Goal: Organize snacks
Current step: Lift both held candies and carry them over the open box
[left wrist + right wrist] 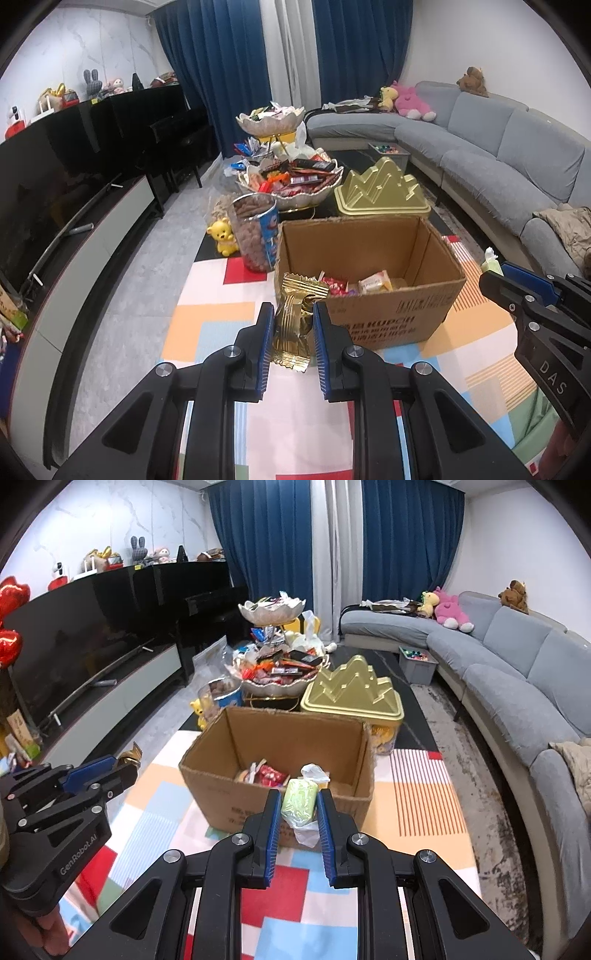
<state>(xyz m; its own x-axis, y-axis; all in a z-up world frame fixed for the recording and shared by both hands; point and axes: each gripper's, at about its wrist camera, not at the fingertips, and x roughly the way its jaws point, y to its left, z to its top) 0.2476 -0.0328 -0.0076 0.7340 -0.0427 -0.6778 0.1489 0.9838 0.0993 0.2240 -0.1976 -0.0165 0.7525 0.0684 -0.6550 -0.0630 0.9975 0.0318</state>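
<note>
Gold foil wrapping is clamped in the left tool (293,332), the gold snack packet (295,314) standing upright; a green wrapped sweet (300,800) is clenched in the right tool (298,825). The open cardboard box (280,738) lies just ahead of both and below them, nearer the right.

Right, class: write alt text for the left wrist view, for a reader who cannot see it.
The left gripper is shut on a gold foil snack packet, in front of an open cardboard box with a few wrapped snacks inside. Behind the box stand a tiered snack bowl and a gold mountain-shaped tin; the right gripper enters from the right edge.
</note>
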